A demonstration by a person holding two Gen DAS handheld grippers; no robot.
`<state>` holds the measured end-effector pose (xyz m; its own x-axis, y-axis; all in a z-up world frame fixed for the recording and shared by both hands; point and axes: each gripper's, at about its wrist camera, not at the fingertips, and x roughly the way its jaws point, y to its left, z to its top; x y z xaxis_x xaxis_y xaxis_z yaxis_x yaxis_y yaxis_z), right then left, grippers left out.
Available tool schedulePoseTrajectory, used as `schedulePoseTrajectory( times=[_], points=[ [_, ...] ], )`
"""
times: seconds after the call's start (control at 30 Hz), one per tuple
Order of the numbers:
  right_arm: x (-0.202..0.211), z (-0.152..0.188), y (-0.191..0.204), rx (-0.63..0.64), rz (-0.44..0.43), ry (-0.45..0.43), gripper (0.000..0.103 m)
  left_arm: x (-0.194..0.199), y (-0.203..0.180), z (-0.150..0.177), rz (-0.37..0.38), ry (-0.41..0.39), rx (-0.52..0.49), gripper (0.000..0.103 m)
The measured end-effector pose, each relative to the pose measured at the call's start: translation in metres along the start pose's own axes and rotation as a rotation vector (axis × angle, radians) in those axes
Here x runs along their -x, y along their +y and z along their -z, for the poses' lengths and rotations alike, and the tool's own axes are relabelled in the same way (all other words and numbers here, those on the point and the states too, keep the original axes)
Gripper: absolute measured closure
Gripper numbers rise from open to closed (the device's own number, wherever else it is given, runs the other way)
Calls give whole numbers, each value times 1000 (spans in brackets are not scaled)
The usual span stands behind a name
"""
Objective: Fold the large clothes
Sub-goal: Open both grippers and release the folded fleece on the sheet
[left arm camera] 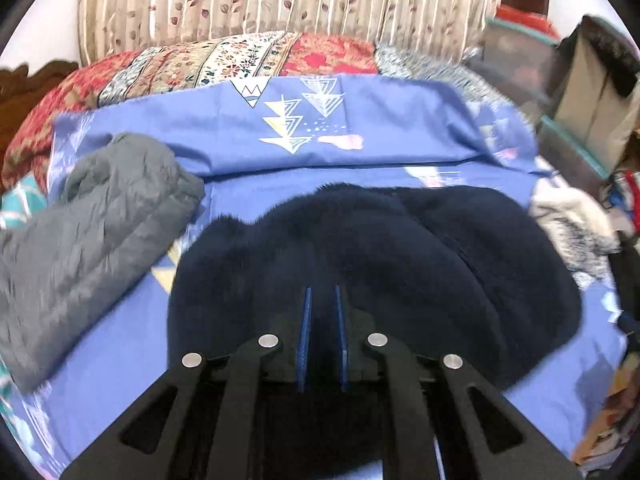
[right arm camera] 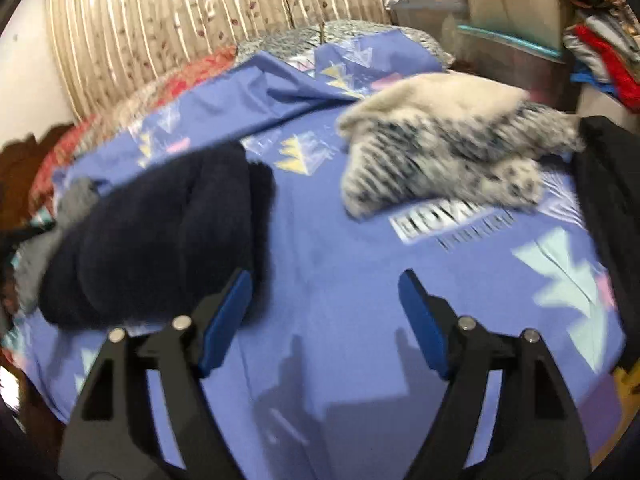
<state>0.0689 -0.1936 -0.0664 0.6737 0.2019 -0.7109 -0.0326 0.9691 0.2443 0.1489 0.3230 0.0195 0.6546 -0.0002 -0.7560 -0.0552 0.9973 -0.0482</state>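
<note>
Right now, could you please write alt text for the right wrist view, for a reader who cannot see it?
The right gripper, its blue-padded fingers wide apart and holding nothing, hangs over a blue patterned bedsheet. A dark navy fleece garment lies bunched at the left, and a fluffy grey-and-white garment lies farther back at the right.

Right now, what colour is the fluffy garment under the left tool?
Dark navy garment, clearest in left wrist view.

Fleece garment (left arm camera: 372, 264) on bedsheet (left arm camera: 120, 340), quilted jacket (left arm camera: 88, 232) left, furry garment (right arm camera: 444, 152) right.
</note>
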Motion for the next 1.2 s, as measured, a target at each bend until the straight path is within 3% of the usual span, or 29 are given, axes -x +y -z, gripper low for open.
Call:
schedulePoseTrajectory(
  times=[0.17,0.23,0.3,0.37,0.4,0.57,0.7,0.77,0.97,1.03,1.2],
  points=[
    [-4,56,8,-8,-63,110,55,13,19,51,-5,73,42,66],
    [-4,79,13,9,-62,168,56,17,33,69,-14,96,79,66],
    [-6,97,13,18,-7,229,56,18,49,82,-29,127,106,66],
    [-5,105,12,10,52,256,66,19,62,94,-67,153,123,66],
    [-2,102,11,-9,56,257,67,19,70,99,-90,166,132,66],
    [30,78,22,-68,-41,157,65,23,99,120,-102,202,214,66],
    [29,56,67,-26,-155,135,63,26,102,126,-141,210,217,66],
    [21,50,94,-17,-228,136,43,28,101,127,-160,215,217,66],
    [-2,57,185,6,-445,240,41,38,86,128,-224,202,194,66],
    [-7,65,206,23,-478,276,41,42,78,131,-232,191,186,66],
    [-18,88,224,101,-437,352,41,44,66,147,-211,206,203,66]
  ],
)
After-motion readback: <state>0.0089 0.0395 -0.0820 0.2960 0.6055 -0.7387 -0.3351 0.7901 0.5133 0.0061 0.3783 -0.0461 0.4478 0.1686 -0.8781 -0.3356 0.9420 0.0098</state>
